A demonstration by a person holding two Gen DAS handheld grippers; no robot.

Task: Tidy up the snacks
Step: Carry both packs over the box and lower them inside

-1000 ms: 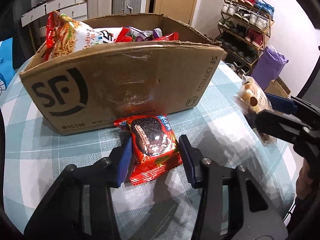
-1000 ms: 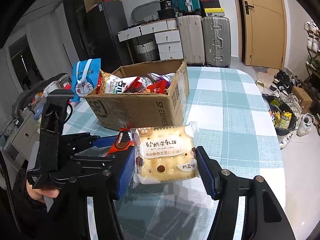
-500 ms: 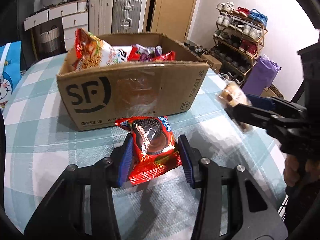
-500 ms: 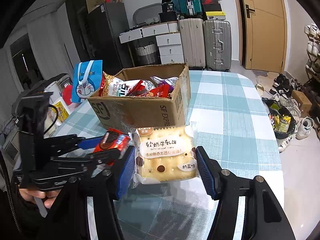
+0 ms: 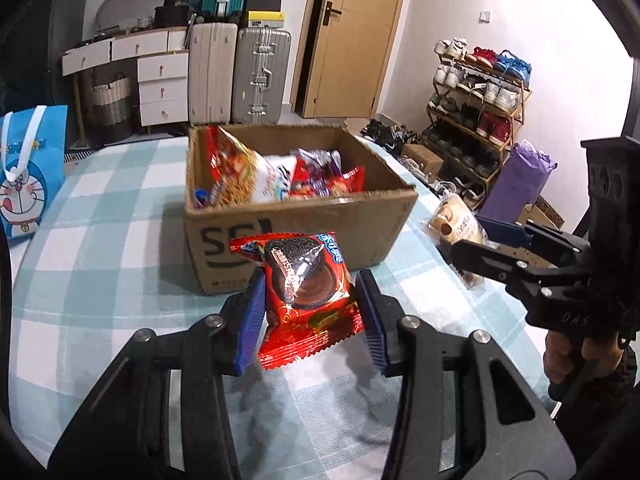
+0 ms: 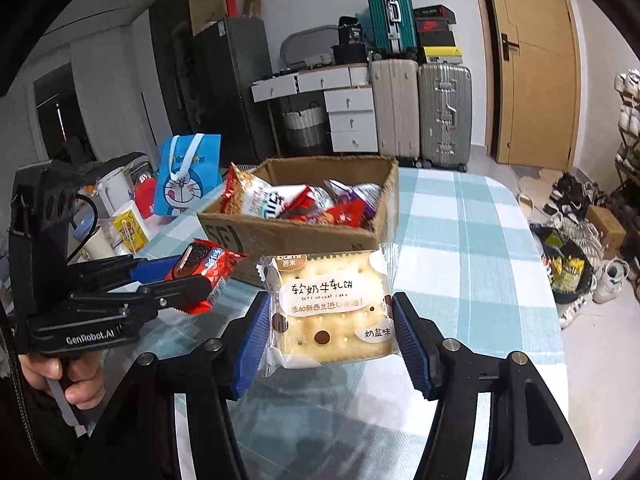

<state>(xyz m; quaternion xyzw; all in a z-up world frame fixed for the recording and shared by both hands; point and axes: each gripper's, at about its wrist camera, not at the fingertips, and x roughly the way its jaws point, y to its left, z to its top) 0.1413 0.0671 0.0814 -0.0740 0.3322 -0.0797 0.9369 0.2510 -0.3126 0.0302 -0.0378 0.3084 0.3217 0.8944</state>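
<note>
An open cardboard box (image 5: 320, 220) (image 6: 288, 236) holding several snack packs stands on the checked table. My left gripper (image 5: 310, 304) is shut on a red chocolate-cookie pack (image 5: 306, 284) and holds it in the air in front of the box. From the right wrist view the same pack (image 6: 202, 268) shows at the left, pinched in the left gripper (image 6: 192, 280). My right gripper (image 6: 332, 320) is shut on a pale nougat-cracker pack (image 6: 330, 312), raised to the right of the box; the left wrist view shows this pack (image 5: 456, 228) at its right edge.
A blue cartoon gift bag (image 5: 28, 172) (image 6: 186, 176) stands on the table left of the box. Cups and jars (image 6: 120, 224) crowd the table's left edge. Suitcases (image 6: 420, 108), drawers and a shoe rack (image 5: 480, 96) line the room behind. A person's hand (image 6: 68, 376) grips the left tool.
The left gripper has lifted the red cookie pack off the table and drawn back from the box, whose inside now shows. The right gripper with the cracker pack has barely shifted.
</note>
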